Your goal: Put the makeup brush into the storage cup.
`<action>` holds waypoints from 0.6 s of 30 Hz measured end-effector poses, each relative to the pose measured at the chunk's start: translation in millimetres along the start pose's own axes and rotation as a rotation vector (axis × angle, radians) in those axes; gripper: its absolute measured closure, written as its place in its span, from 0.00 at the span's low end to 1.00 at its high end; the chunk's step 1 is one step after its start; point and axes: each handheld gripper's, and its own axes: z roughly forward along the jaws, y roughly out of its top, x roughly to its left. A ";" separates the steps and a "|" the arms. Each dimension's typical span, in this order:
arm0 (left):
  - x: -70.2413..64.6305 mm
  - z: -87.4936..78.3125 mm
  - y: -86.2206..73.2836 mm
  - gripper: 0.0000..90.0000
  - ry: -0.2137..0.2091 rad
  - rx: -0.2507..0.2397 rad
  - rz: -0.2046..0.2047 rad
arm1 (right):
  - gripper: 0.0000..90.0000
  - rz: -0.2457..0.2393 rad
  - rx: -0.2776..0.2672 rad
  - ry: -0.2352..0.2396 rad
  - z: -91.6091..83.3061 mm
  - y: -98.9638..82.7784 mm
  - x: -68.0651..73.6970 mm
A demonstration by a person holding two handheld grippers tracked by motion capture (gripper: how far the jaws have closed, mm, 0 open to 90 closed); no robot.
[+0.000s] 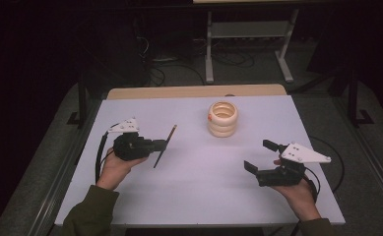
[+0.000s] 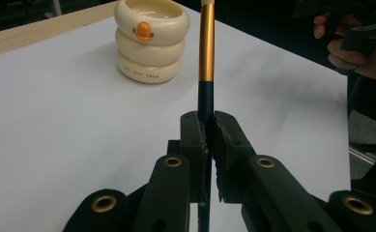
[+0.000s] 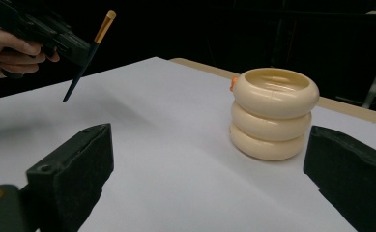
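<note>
My left gripper [image 1: 160, 146] is shut on a thin brush [image 1: 165, 145] with a dark handle and a gold band [image 2: 206, 48], held above the table at the left. In the left gripper view the pads [image 2: 198, 137] clamp the dark handle and the gold end points toward the holder. A cream holder [image 1: 222, 118] shaped like three stacked rings, with an orange mark [image 2: 143, 31], stands upright at the table's far middle. My right gripper [image 1: 262, 156] hovers open at the right, and nothing lies between its fingers [image 3: 79, 164]. The holder [image 3: 273, 112] sits ahead of it.
The white table top [image 1: 199, 182] has a wooden strip [image 1: 194, 91] along its far edge. Beyond it a metal frame [image 1: 248, 34] and cables lie on the dark floor. In the right gripper view the other hand [image 3: 7, 48] holds the brush [image 3: 89, 55] at the upper left.
</note>
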 end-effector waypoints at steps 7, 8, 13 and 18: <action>-6.1 6.3 0.2 0.93 -0.030 0.008 0.012 | 0.05 0.004 0.017 0.011 5.6 3.9 1.8; -6.7 6.6 0.5 0.93 -0.035 0.012 0.020 | 0.05 -0.004 0.017 0.014 6.6 4.3 1.7; -9.0 7.2 1.0 0.93 -0.048 0.007 0.023 | 0.05 0.003 0.031 0.022 11.9 7.3 3.9; -13.3 8.8 1.9 0.93 -0.054 0.000 0.037 | 0.05 0.001 0.032 0.046 16.2 11.0 5.2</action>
